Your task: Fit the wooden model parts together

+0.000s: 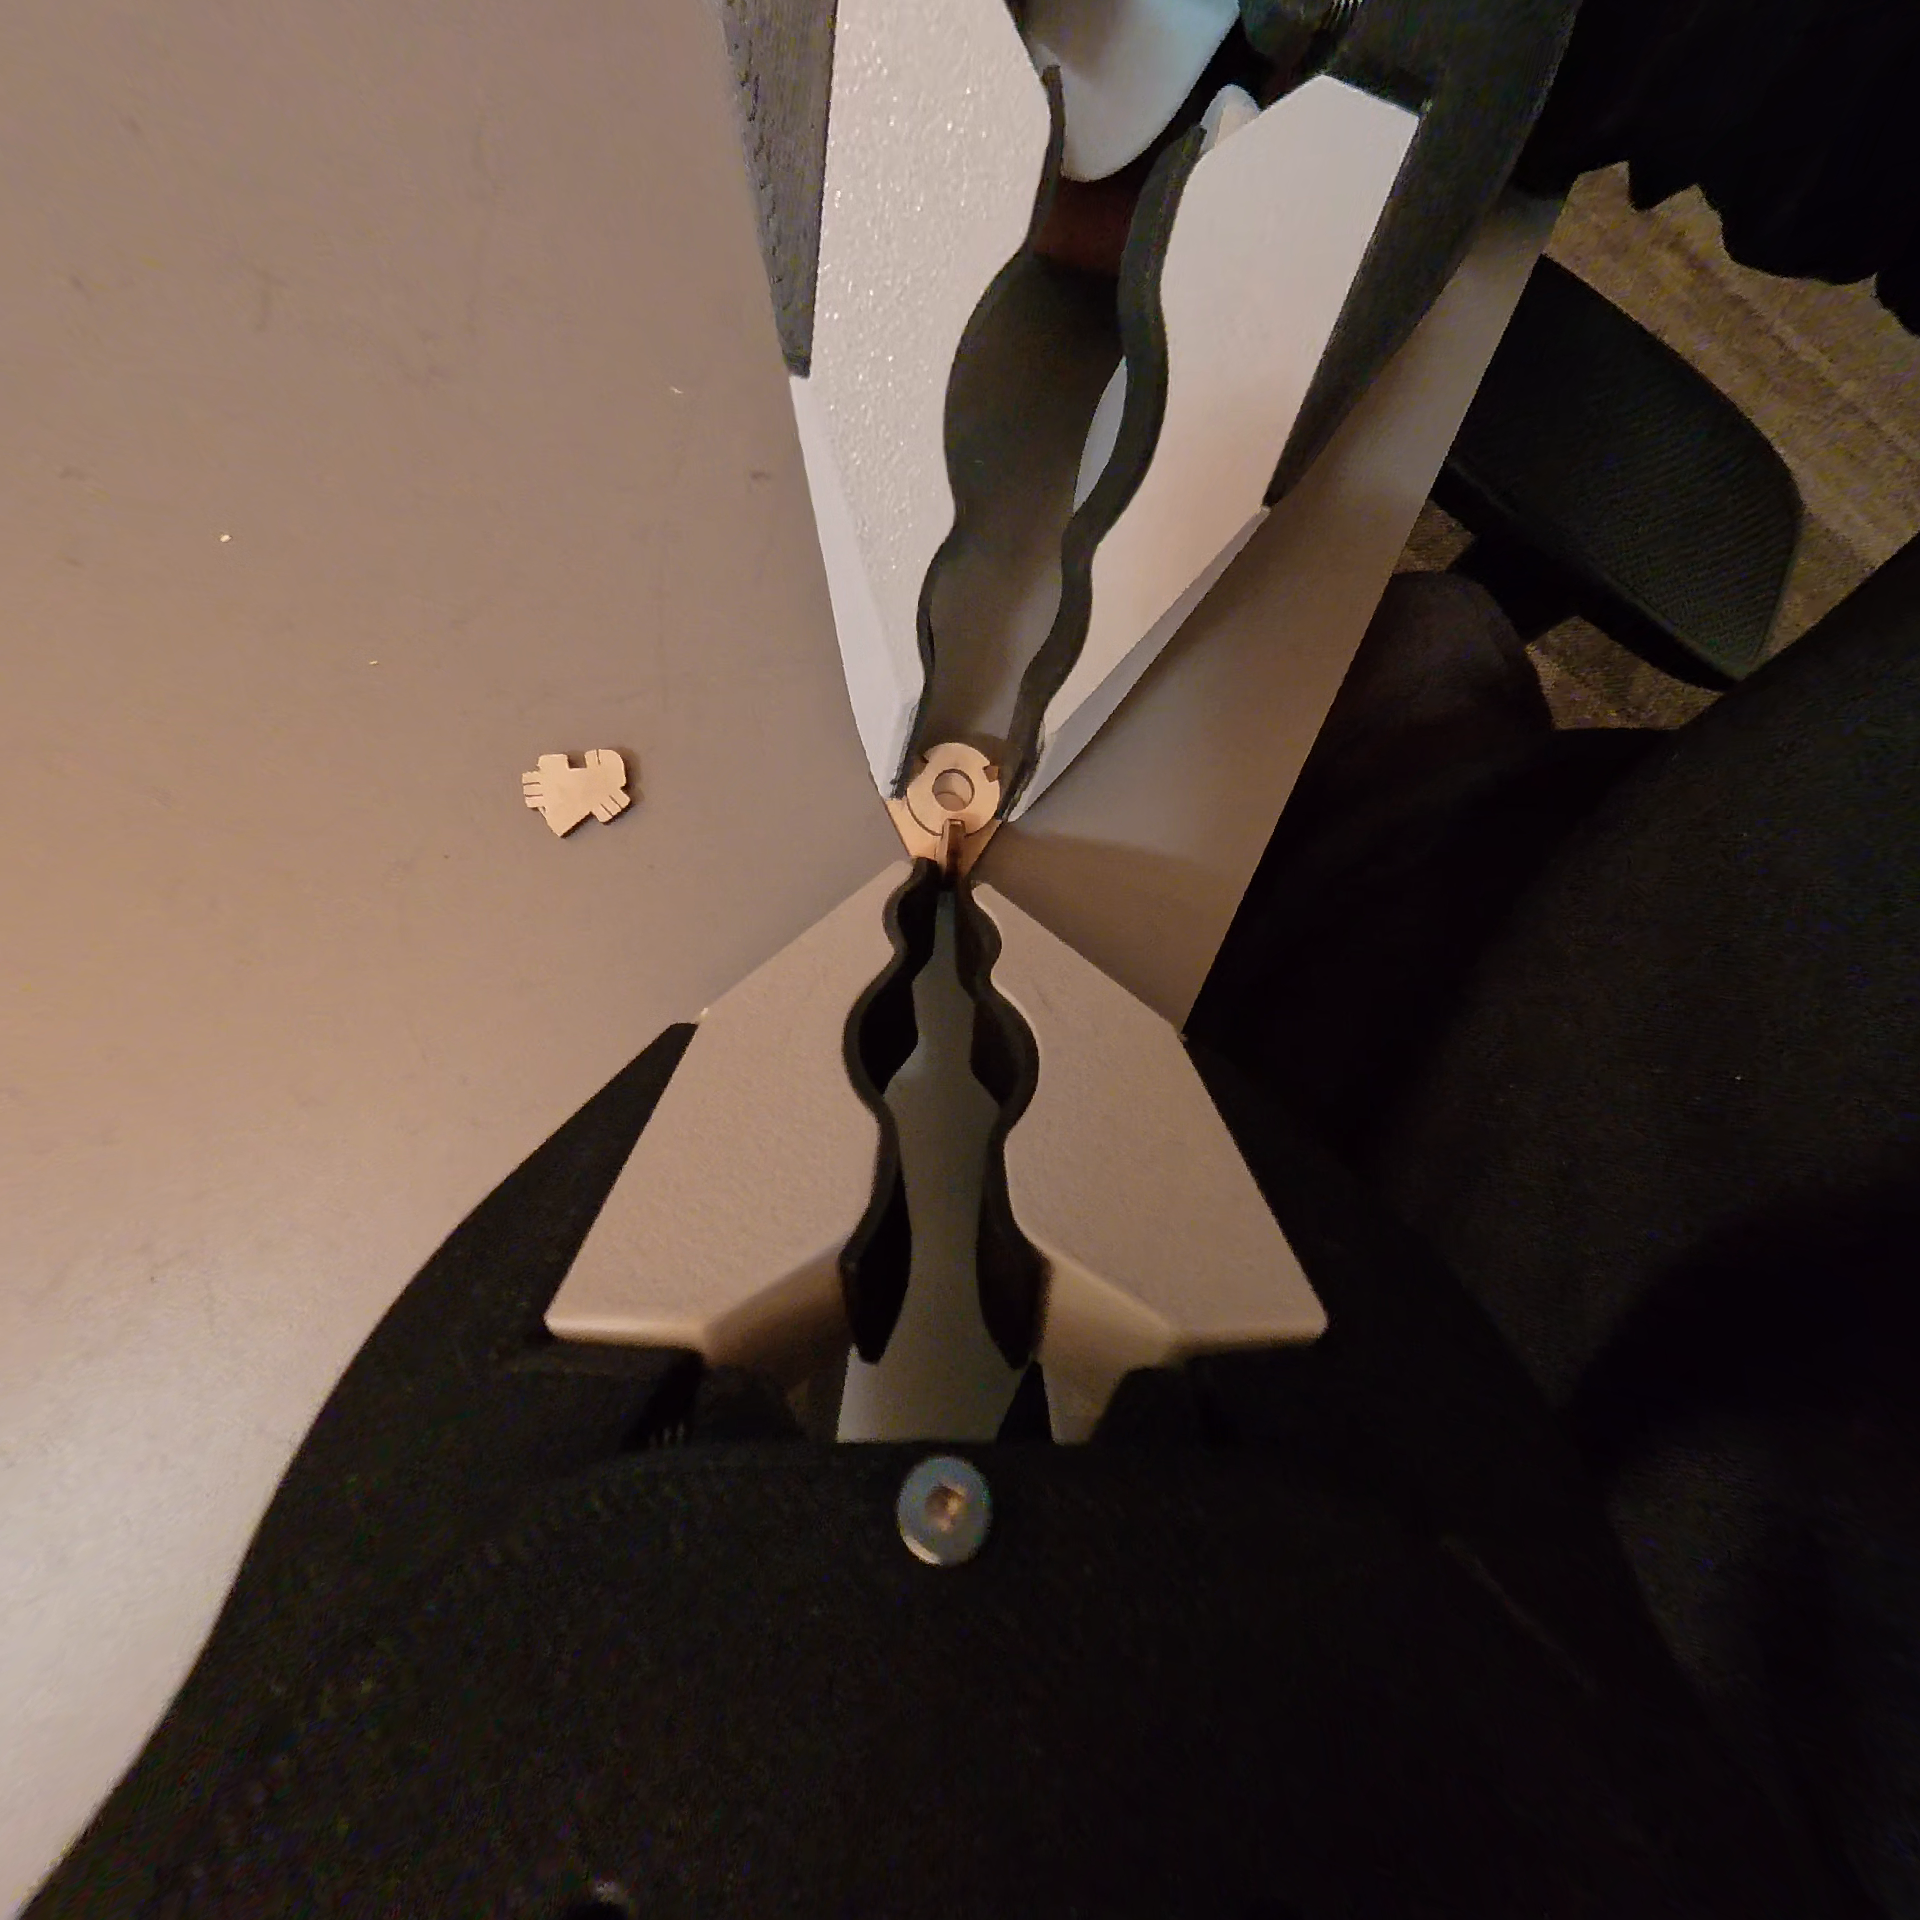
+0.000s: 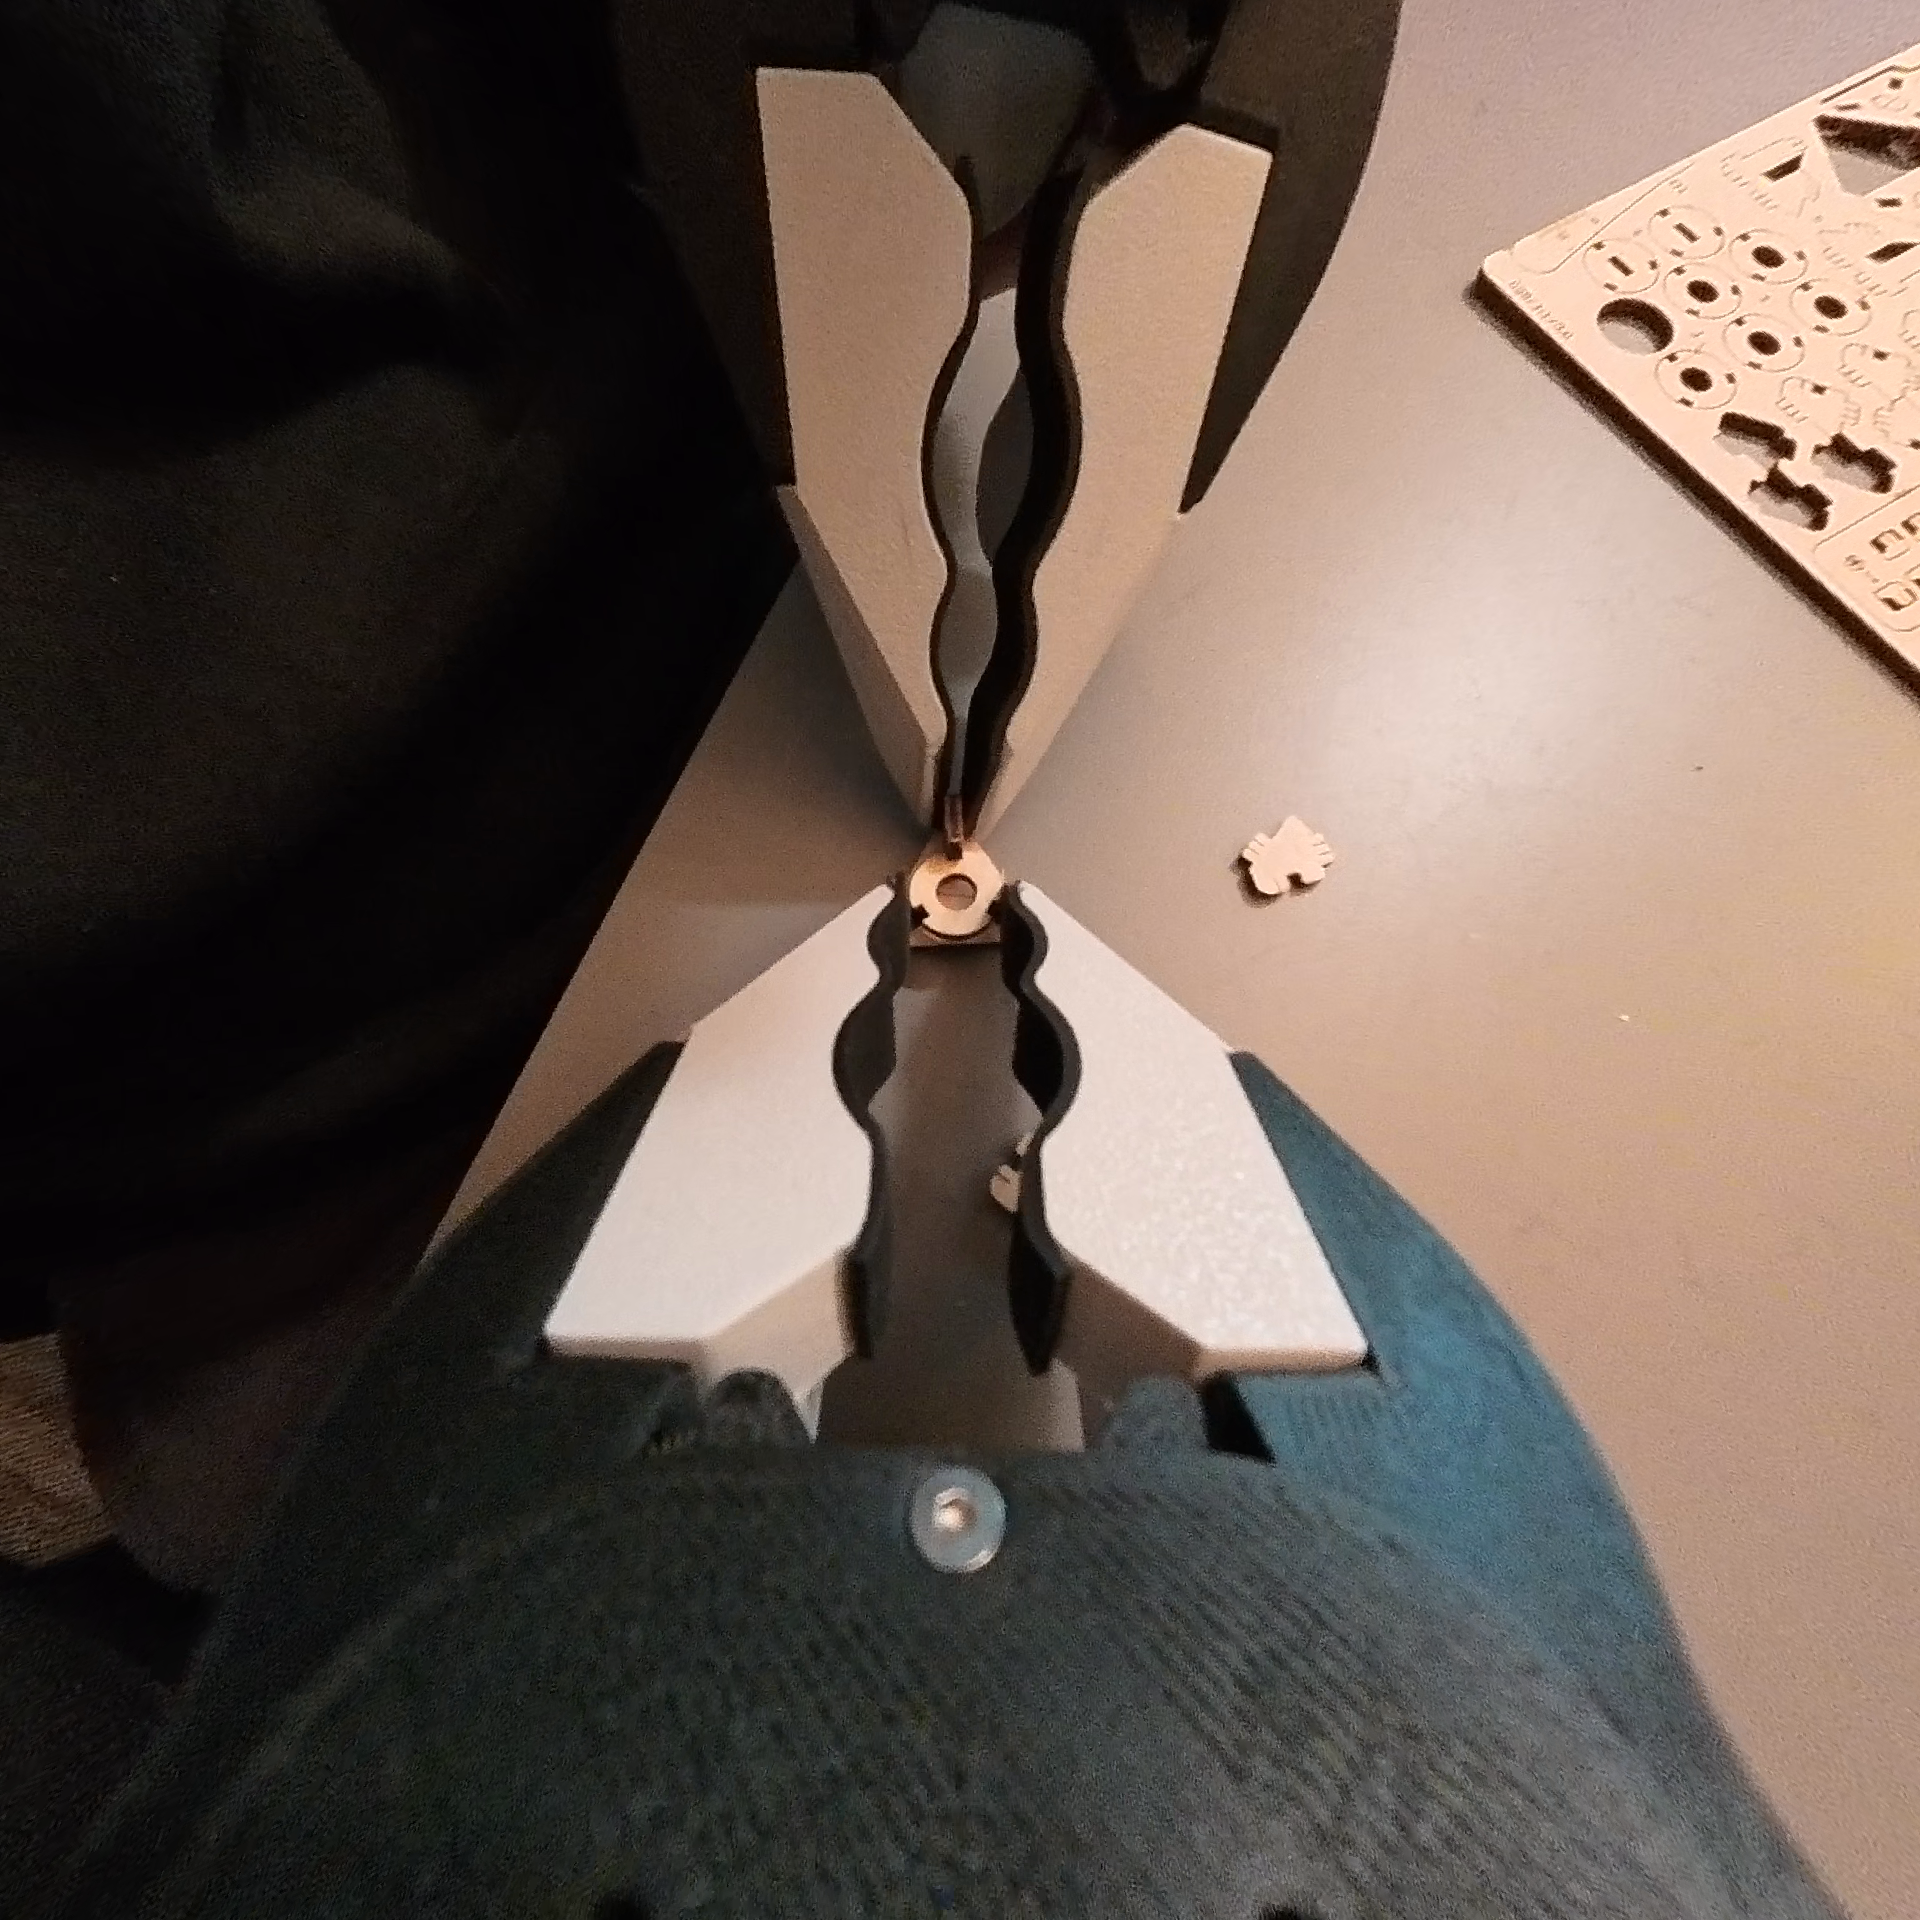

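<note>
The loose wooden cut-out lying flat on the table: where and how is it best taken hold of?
Probably by its plain opposite edges, from straight above. The loose wooden cut-out lies flat on the grey table, apart from both grippers, so no side approach gets under it. The notched tabs on its ends look thin and offer poorer seating for fingers.

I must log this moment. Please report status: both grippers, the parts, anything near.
Left gripper shut on thin wooden tab. Right gripper shut on wooden disc; tab at disc's notch. Loose piece and cut-out sheet on table.
</note>
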Tool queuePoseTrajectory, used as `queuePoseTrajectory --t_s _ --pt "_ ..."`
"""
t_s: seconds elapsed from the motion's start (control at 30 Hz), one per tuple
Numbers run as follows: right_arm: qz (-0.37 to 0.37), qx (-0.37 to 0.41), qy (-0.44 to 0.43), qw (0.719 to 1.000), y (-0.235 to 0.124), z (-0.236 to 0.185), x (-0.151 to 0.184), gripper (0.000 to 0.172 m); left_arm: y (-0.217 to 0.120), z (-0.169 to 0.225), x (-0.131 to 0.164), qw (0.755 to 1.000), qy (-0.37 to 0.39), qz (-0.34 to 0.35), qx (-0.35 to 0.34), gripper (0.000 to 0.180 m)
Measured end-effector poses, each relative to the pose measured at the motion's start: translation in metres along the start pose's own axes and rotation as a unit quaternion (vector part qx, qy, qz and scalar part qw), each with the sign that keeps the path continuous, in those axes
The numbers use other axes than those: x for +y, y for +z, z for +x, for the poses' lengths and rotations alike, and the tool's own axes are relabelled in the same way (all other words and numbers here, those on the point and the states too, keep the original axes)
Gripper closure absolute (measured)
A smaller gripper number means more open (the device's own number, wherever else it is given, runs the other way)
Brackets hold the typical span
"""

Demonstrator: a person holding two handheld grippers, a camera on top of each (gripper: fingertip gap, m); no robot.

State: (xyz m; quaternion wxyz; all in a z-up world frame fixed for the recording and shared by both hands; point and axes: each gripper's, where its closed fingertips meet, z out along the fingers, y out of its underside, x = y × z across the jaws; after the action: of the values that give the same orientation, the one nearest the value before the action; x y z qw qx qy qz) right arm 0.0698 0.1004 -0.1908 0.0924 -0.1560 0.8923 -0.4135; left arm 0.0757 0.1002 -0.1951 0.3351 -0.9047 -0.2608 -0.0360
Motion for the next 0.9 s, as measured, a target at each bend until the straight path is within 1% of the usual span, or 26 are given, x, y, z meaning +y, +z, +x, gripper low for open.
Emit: queuePoseTrajectory --t_s 0.5,0.67,0.9 --pt "-0.002 -0.001 0.008 1.000 0.0007 0.0010 0.0002 0.156 0.0005 0.0000 -0.0009 1.000 -0.012 -0.003 -0.006 0.180" --pt "-0.003 -0.002 0.007 1.000 -0.0002 0.0010 0.0013 0.156 0.0005 0.0000 -0.0013 1.000 -0.026 0.009 0.010 0.180" --pt "-0.025 -0.014 -0.001 1.000 0.0004 0.0008 0.0016 0.156 0.0006 -0.0001 -0.0015 1.000 -0.026 0.007 0.011 0.180"
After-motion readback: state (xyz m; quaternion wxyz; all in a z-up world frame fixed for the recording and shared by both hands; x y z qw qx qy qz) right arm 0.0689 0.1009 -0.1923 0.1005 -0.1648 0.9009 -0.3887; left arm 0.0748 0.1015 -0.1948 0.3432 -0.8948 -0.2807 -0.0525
